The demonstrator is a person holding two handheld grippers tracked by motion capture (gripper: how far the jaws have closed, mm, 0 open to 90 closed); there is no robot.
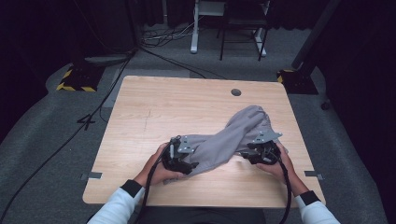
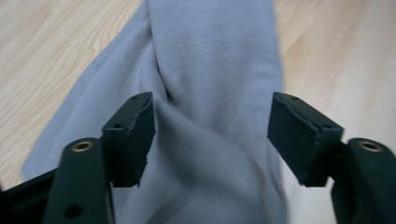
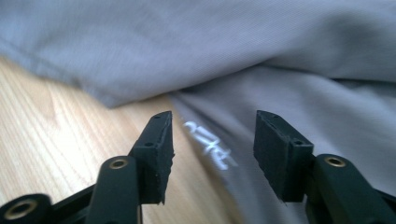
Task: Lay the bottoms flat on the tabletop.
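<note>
Left gripper point(image 1: 180, 156): held in the left hand point(image 1: 156, 169) at the near left end of the cloth; in the left gripper view point(image 2: 212, 135) its jaws stand wide apart with cloth between them, not pinched.
Right gripper point(image 1: 262, 151): held in the right hand point(image 1: 279, 164) at the cloth's near right edge; in the right gripper view point(image 3: 212, 149) its jaws gape, unclosed, over a small white print point(image 3: 208, 144) on the fabric.
Cloth point(image 1: 233, 135): grey, soft, twisted into a rumpled band running from the near left toward the far right of the table; folds overlap point(image 2: 210, 70), hem visible point(image 3: 84, 70).
Table point(image 1: 154, 112): pale wood, a round hole point(image 1: 236, 92) near its far edge.
Around: grey floor with cables point(image 1: 93, 116); white desk legs point(image 1: 195, 28) beyond.
Sleeves point(image 1: 116, 205): white with dark cuffs.
</note>
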